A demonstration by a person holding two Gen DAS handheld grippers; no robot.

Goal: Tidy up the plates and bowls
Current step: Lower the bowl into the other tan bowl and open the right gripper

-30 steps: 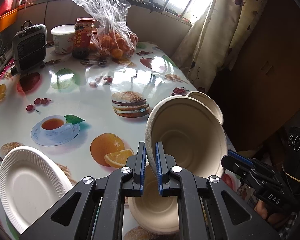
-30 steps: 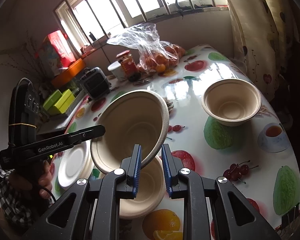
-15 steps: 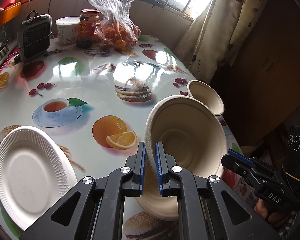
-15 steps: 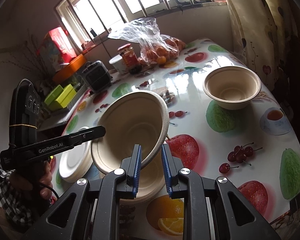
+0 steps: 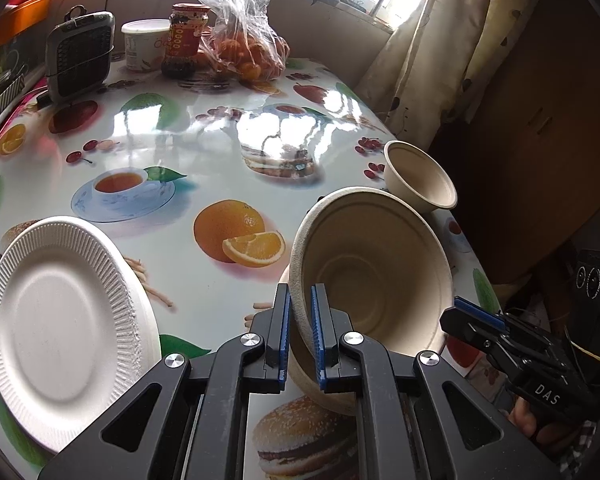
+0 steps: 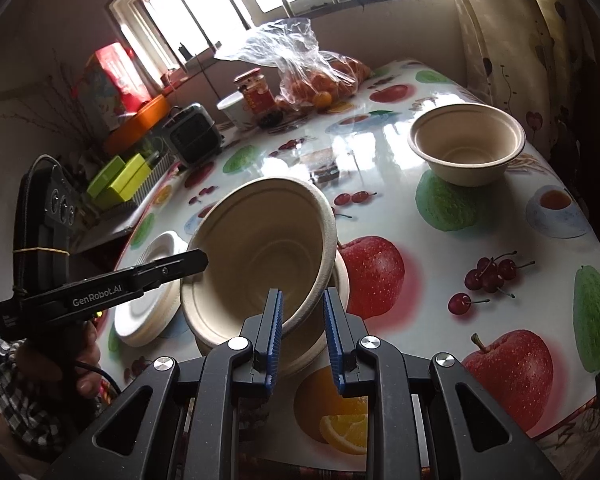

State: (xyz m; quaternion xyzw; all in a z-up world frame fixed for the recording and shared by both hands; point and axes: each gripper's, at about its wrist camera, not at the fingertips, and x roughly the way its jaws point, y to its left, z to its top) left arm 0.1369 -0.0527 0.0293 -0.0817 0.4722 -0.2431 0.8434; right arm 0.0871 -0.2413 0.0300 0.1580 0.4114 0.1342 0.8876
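Observation:
A beige paper bowl (image 5: pixel 372 272) (image 6: pixel 260 248) hangs tilted, its lower side resting in a second beige bowl (image 5: pixel 300 376) (image 6: pixel 340 280) on the fruit-print table. My left gripper (image 5: pixel 300 296) (image 6: pixel 196 258) is shut on the near rim of the tilted bowl. My right gripper (image 6: pixel 302 300) (image 5: pixel 456 312) is shut on the opposite rim. A third beige bowl (image 5: pixel 420 176) (image 6: pixel 466 144) stands alone near the table's curtain-side edge. A stack of white paper plates (image 5: pixel 60 320) (image 6: pixel 148 308) lies left of the bowls.
At the table's far end stand a bag of oranges (image 5: pixel 248 44), a red-lidded jar (image 5: pixel 184 36), a white tub (image 5: pixel 144 44) and a small grey heater (image 5: pixel 80 52). A curtain (image 5: pixel 440 60) hangs by the right edge. A hand in a checked sleeve (image 6: pixel 60 360) holds the left gripper.
Both grippers have come down and forward together with the tilted bowl, which now sits lower into the bowl under it. The jaws have not changed.

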